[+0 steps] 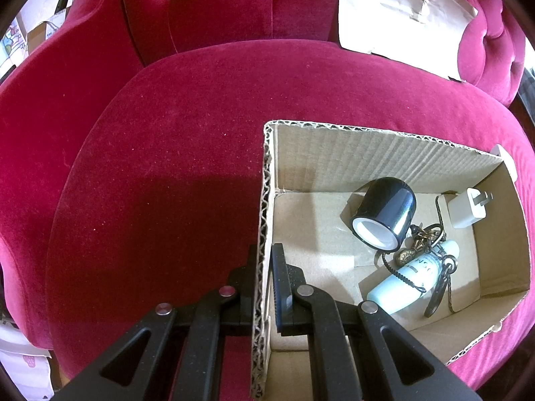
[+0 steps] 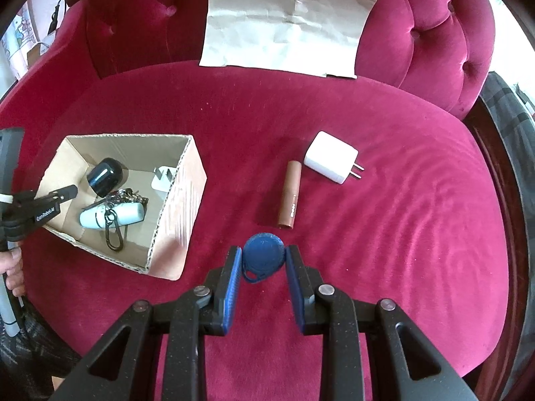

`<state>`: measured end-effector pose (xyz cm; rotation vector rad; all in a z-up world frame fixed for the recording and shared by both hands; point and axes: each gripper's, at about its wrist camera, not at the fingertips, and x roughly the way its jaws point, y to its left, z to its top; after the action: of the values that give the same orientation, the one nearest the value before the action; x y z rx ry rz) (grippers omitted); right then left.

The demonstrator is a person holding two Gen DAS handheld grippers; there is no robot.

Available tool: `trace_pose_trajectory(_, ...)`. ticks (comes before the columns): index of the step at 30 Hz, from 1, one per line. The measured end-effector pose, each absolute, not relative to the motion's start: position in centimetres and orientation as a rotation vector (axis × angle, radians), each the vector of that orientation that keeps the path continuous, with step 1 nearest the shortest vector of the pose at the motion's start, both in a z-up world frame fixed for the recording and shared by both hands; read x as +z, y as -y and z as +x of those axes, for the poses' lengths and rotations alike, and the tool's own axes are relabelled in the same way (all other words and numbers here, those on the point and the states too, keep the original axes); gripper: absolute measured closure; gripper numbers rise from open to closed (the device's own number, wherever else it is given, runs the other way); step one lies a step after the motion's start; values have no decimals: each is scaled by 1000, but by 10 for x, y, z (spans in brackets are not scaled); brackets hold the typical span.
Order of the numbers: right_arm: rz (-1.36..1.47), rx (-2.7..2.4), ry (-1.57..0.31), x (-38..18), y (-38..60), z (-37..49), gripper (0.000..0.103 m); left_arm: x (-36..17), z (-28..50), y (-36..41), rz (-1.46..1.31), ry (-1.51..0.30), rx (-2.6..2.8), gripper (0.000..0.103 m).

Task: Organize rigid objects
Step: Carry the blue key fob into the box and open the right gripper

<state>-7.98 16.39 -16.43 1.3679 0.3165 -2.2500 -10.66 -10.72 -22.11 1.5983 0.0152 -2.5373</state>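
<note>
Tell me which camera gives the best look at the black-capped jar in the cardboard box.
The left wrist view. There the black-capped jar lies close and large on its side in the cardboard box, its pale open end facing the camera. The right wrist view shows it small and dark, far to the left.

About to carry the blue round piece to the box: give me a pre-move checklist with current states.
1. Right gripper closed on blue round piece: ok.
2. Piece lifted off the cushion: cannot tell.
3. Left gripper clamped on cardboard box wall: ok.
4. Free floor in the box beside black cylinder and pale tube: ok.
5. Brown tube and white charger out of the path to the box: ok.
</note>
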Motion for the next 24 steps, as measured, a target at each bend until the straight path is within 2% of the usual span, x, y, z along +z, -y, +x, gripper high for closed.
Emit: trace_pose_trajectory(24,1201,-2275,-343,-105,-143,-69,75,-221,-107,107,1599,-13,-2535,96)
